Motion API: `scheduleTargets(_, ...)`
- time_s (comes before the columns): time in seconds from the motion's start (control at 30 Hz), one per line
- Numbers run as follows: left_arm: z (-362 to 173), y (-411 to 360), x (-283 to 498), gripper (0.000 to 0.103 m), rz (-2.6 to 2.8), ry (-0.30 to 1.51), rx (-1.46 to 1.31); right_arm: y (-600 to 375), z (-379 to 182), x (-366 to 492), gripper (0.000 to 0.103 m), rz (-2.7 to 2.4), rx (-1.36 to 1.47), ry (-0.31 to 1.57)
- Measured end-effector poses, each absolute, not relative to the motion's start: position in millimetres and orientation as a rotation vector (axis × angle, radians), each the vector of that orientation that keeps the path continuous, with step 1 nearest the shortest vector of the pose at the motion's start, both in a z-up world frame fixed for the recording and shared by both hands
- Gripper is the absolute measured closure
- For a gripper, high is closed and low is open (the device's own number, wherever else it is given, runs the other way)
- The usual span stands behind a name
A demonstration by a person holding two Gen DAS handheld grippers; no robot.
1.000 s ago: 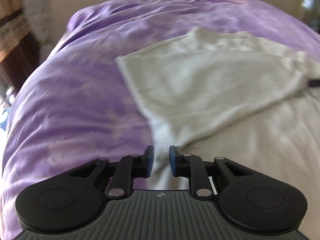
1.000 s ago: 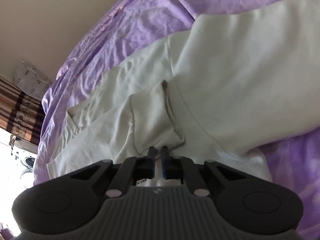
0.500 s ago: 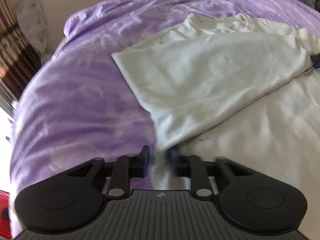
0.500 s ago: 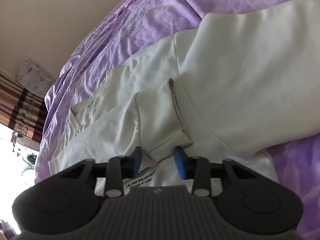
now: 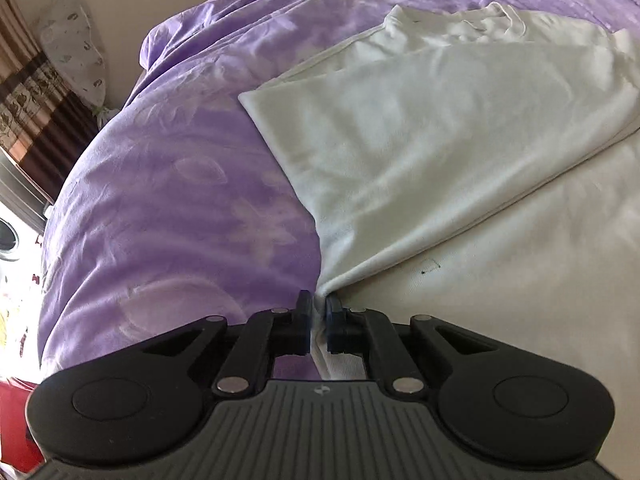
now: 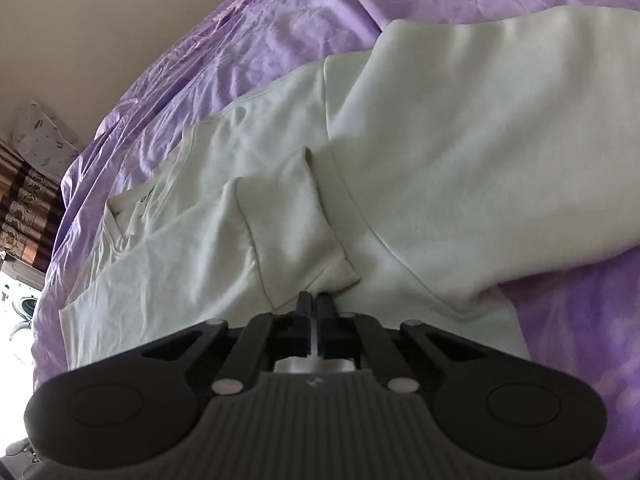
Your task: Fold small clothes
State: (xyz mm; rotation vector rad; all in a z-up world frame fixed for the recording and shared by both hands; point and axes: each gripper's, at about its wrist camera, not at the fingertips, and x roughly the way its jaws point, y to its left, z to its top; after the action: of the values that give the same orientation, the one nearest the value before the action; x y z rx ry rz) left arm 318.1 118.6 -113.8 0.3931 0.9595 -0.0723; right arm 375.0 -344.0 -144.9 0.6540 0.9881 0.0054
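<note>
A white T-shirt (image 5: 432, 128) lies partly folded on a purple bedspread (image 5: 180, 200). One side is folded over the body, and the collar (image 5: 492, 20) lies at the far end. My left gripper (image 5: 318, 306) is shut on the near corner of that folded flap, and the cloth bunches between the pads. In the right wrist view the T-shirt (image 6: 460, 140) spreads ahead, with a short sleeve (image 6: 288, 216) folded onto it. My right gripper (image 6: 314, 302) is shut at the sleeve's hem, with a pale strip of cloth between its fingers.
The purple bedspread (image 6: 580, 340) covers the bed on all sides of the shirt. A pale wall (image 6: 100, 40) runs behind the bed. At the far left stand a patterned cushion (image 5: 76, 44) and brown striped curtains (image 5: 28, 92).
My left gripper has shut on the flap's corner and sunk a little towards the bed. My right gripper opened around the sleeve hem and has shut again there.
</note>
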Motion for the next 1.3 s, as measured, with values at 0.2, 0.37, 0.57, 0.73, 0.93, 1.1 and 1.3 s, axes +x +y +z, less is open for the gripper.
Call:
scheduleTargets(0.2, -89.7, 140.1, 303.2, 0.077, -0.039, 1.054, 0.416, -351.5, -117.1, 364.9, 0.102, -0.028, 0.532, 0.991)
scheduleTargets(0.37, -56.8, 159.5, 279.4, 0.077, 0.007, 1.020, 0.339, -389.9, -91.4, 338.2, 0.100, -0.050, 0.533, 0.940)
scheduleTargets(0.57, 8.3, 141.4, 257.2, 0.076, -0.004, 0.923, 0.247, -434.3, -42.6, 298.1, 0.088, -0.051, 0.498, 0.873)
scheduleTargets(0.73, 51.3, 107.0, 250.1, 0.070, -0.018, 0.870, 0.200, -475.9, -7.0, 261.2, 0.074, -0.074, 0.446, 0.858)
scheduleTargets(0.93, 48.2, 73.5, 263.5, 0.052, 0.016, 0.846, 0.146, -540.3, 11.5, 216.1, 0.061, -0.214, 0.399, 0.842)
scheduleTargets(1.1, 21.3, 58.0, 279.7, 0.044, 0.061, 0.866, 0.072, -594.3, 14.3, 175.6, 0.031, -0.271, 0.383, 0.702)
scheduleTargets(1.3, -4.5, 65.0, 292.0, 0.028, 0.190, 0.824, -0.061, -650.4, -6.8, 169.1, 0.047, -0.389, 0.440, 0.728)
